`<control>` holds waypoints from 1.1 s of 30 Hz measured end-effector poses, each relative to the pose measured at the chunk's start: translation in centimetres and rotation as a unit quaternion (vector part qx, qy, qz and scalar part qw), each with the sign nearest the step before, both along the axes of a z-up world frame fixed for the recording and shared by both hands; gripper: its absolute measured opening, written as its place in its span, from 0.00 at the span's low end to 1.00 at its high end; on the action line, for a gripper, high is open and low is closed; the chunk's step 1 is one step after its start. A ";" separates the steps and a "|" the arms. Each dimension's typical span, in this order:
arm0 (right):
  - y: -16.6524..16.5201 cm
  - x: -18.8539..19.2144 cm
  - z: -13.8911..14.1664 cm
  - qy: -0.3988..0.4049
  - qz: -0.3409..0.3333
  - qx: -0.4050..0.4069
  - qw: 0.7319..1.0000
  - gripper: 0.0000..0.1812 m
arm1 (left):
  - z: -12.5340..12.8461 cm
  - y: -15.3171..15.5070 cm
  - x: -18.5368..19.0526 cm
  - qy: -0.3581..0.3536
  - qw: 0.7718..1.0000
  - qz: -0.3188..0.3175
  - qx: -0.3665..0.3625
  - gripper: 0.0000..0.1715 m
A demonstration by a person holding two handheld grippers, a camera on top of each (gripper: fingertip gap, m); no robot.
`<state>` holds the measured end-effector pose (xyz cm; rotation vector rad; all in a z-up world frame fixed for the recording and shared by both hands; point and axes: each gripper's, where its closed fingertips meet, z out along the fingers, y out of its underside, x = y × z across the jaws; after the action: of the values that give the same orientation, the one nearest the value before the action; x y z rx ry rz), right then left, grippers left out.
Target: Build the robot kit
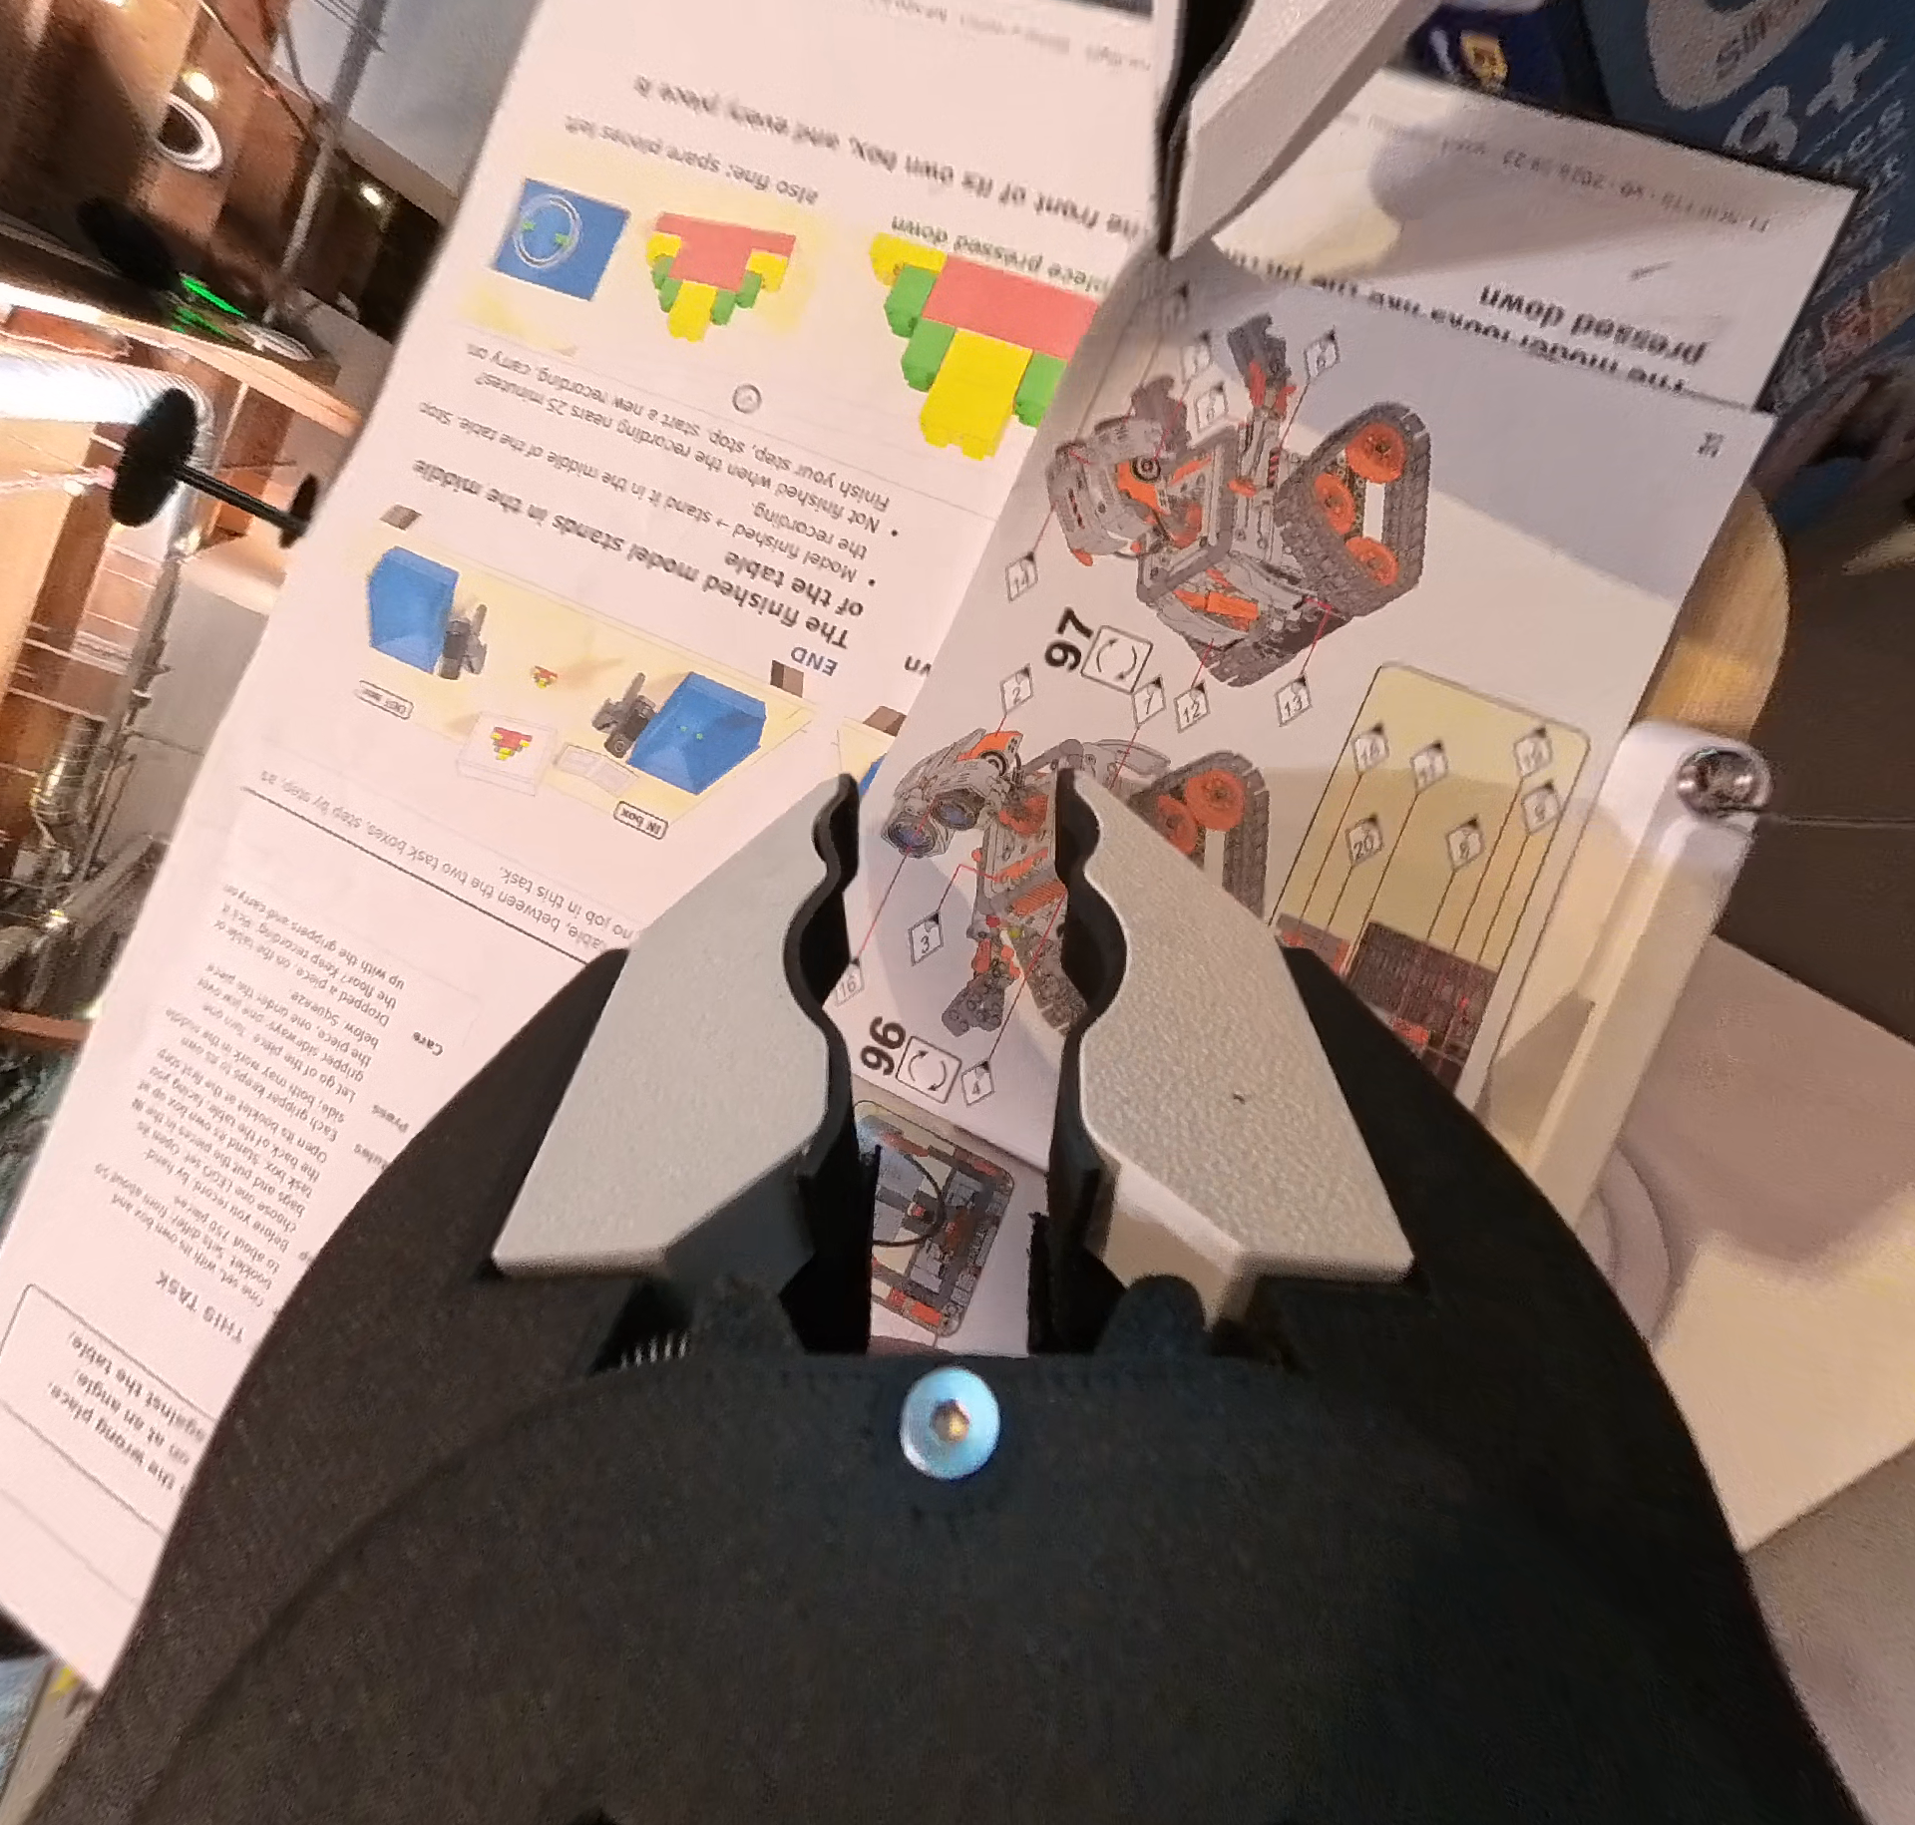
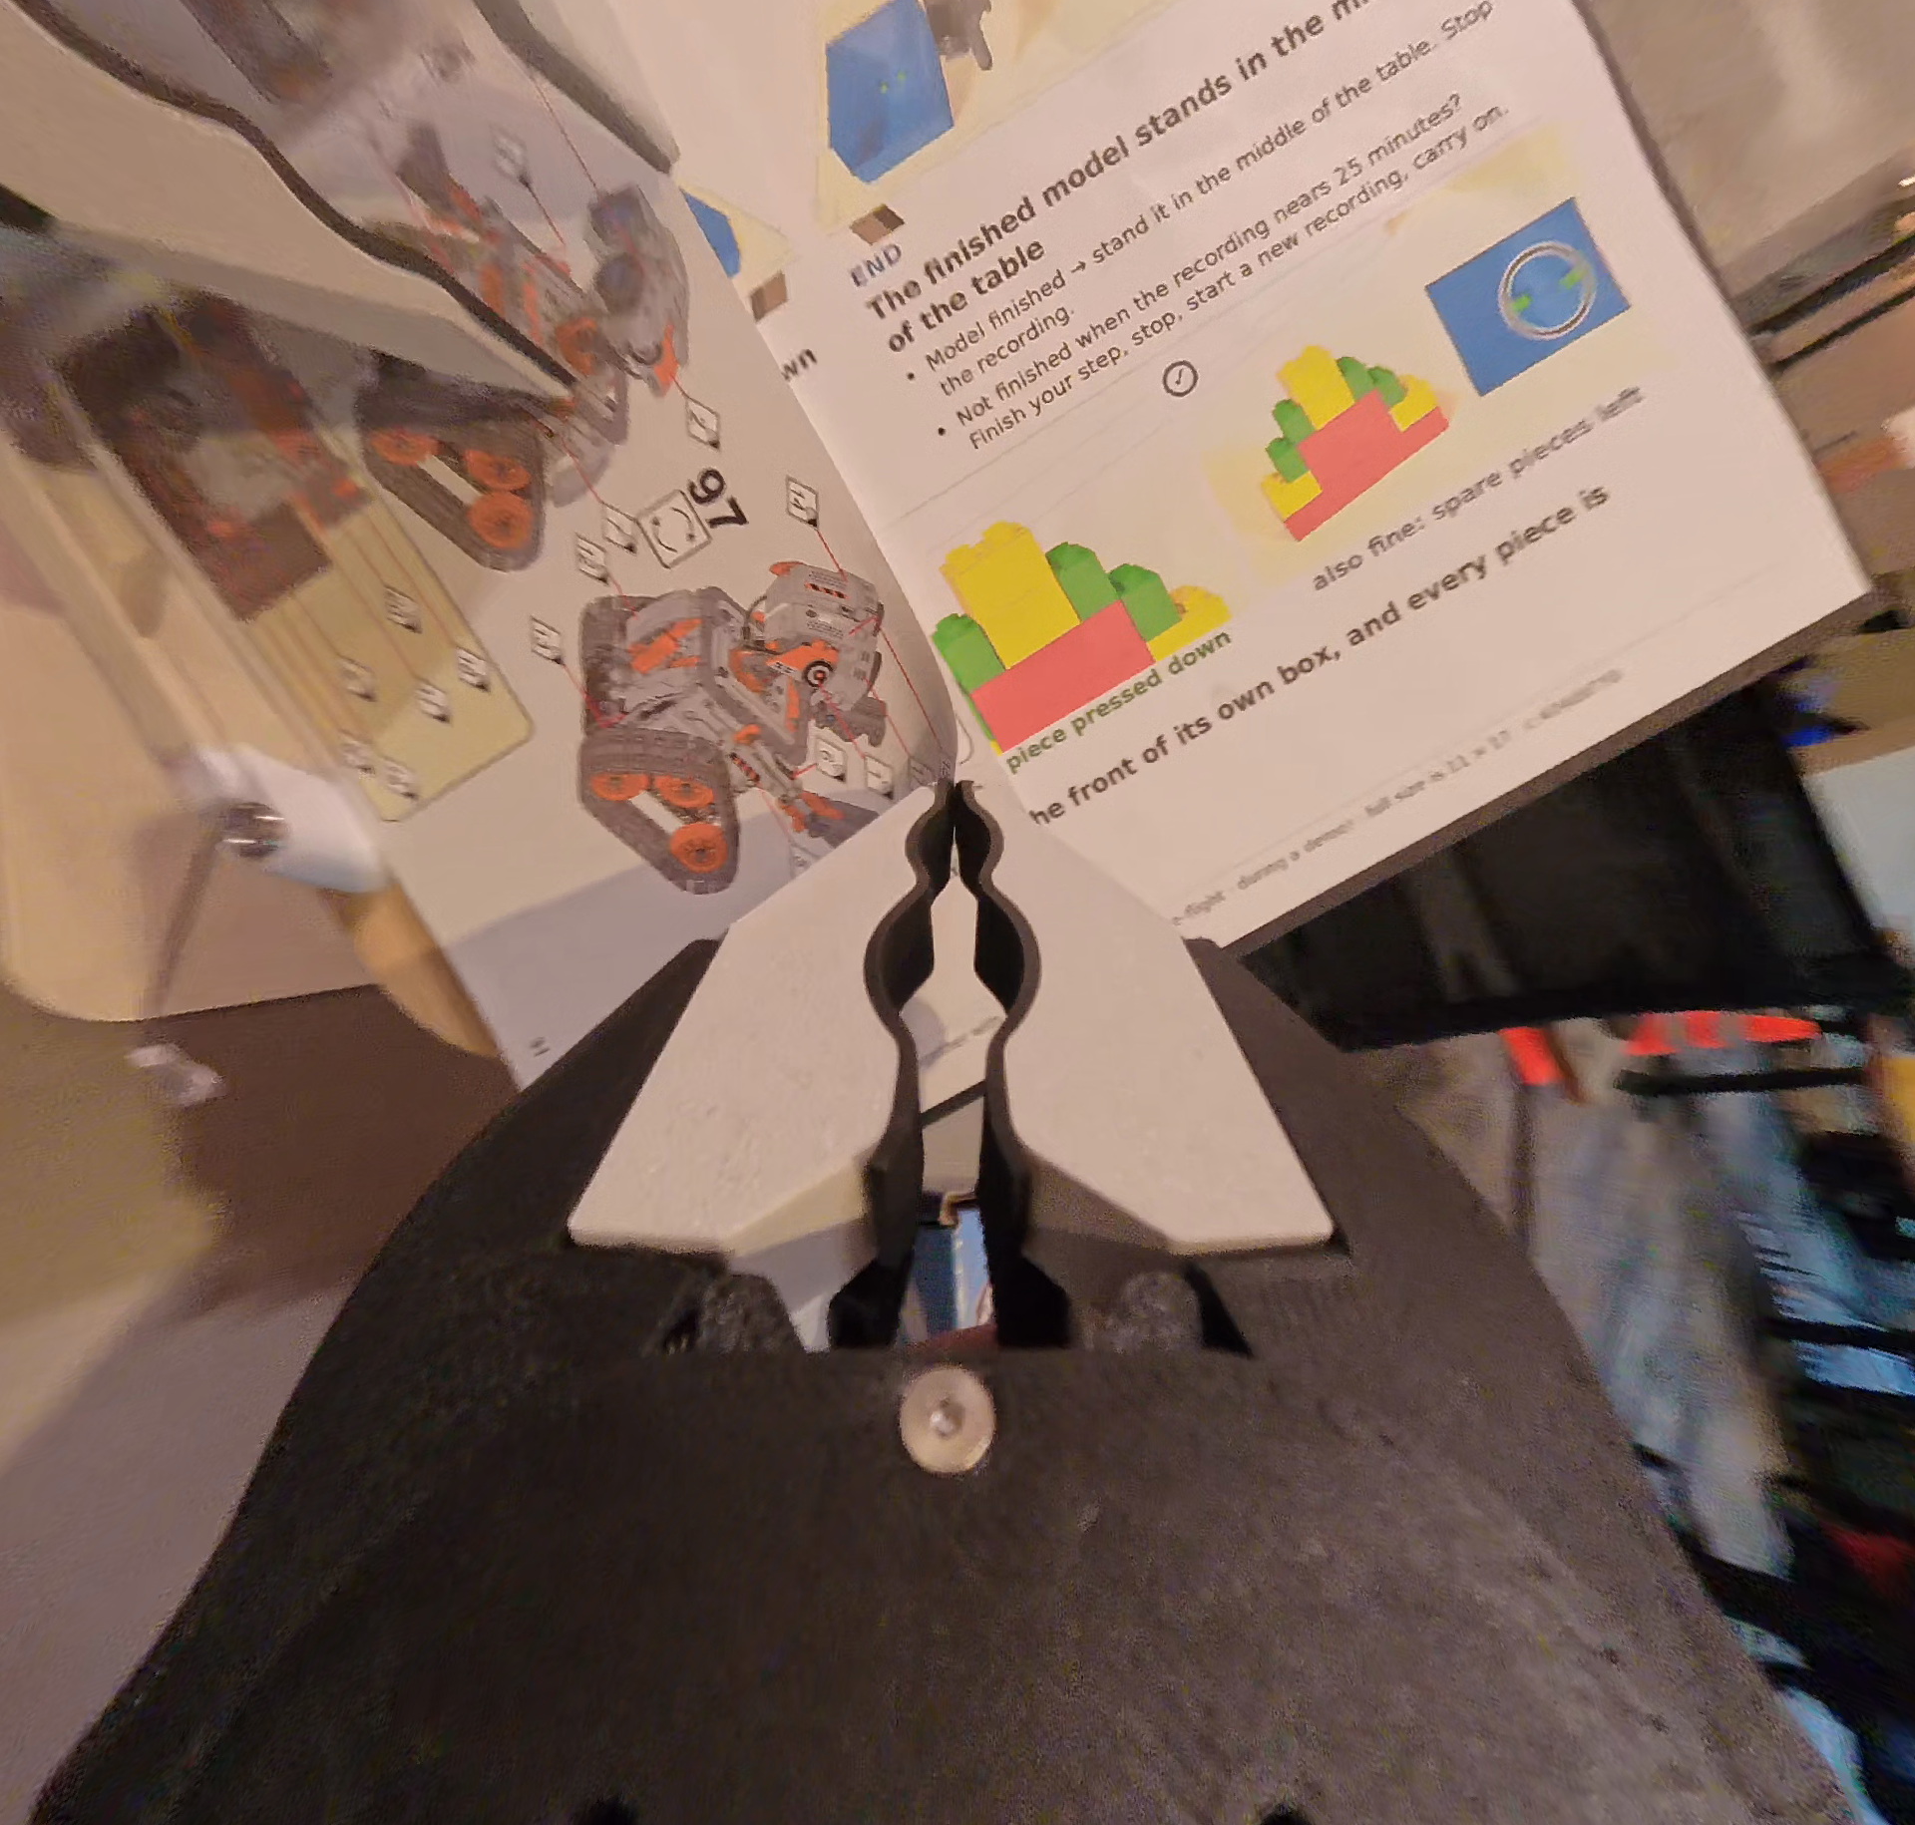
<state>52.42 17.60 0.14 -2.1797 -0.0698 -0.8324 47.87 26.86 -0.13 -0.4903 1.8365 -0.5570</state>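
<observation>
An open building-instructions booklet page (image 1: 1399, 553) with pictures of a grey and orange tracked robot stands lifted in front of me. My left gripper (image 1: 959, 801) is open, its fingers spread in front of the lower part of the page and not pressing on it. My right gripper (image 2: 953, 801) is shut on the edge of the same page (image 2: 580, 843), its tips pinched together there. It also shows in the left wrist view (image 1: 1192, 211), at the page's top corner. A blurred grey finger of the left gripper (image 2: 155, 138) crosses the upper left of the right wrist view.
A large printed sheet (image 1: 622, 428) with coloured brick pictures lies behind the booklet; it also shows in the right wrist view (image 2: 1295, 252). A blue box (image 1: 1762, 97) stands at the far right. A white seat with a screw (image 1: 1715, 781) and a wooden leg (image 2: 404, 957) is beside the booklet.
</observation>
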 end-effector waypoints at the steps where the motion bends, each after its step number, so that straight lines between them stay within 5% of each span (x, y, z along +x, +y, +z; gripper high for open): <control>1: -0.1 -0.6 0.2 0.033 0.012 0.008 0.999 0.00 | 0.4 -0.3 -0.3 -0.012 1.000 -0.005 -0.008 0.21; 4: -0.1 -4.0 1.6 0.152 0.068 0.048 0.985 0.00 | 1.4 -1.9 -1.9 -0.028 0.998 -0.036 -0.043 0.24; 7: 0.4 -7.4 3.9 0.202 0.115 0.087 0.969 0.00 | 2.4 -4.1 -4.4 -0.053 0.992 -0.077 -0.083 0.36; 10: 1.3 -10.8 4.9 0.224 0.158 0.096 0.957 0.00 | 3.7 -5.3 -6.7 -0.082 0.984 -0.096 -0.122 0.37; 14: 2.9 -14.3 5.9 0.223 0.187 0.125 0.948 0.00 | 5.0 -6.1 -9.8 -0.055 0.951 -0.139 -0.272 0.27; 19: 4.6 -17.0 6.5 0.237 0.199 0.171 0.935 0.00 | 4.3 -5.7 -12.0 -0.023 0.920 -0.156 -0.359 0.24; 33: 5.7 -17.9 7.2 0.277 0.196 0.235 0.911 0.00 | 4.6 -5.6 -13.5 -0.005 0.878 -0.230 -0.419 0.05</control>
<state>34.55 23.27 7.36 -1.7746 -0.0159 0.0222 34.36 21.22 4.46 -0.6038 1.6285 -1.7098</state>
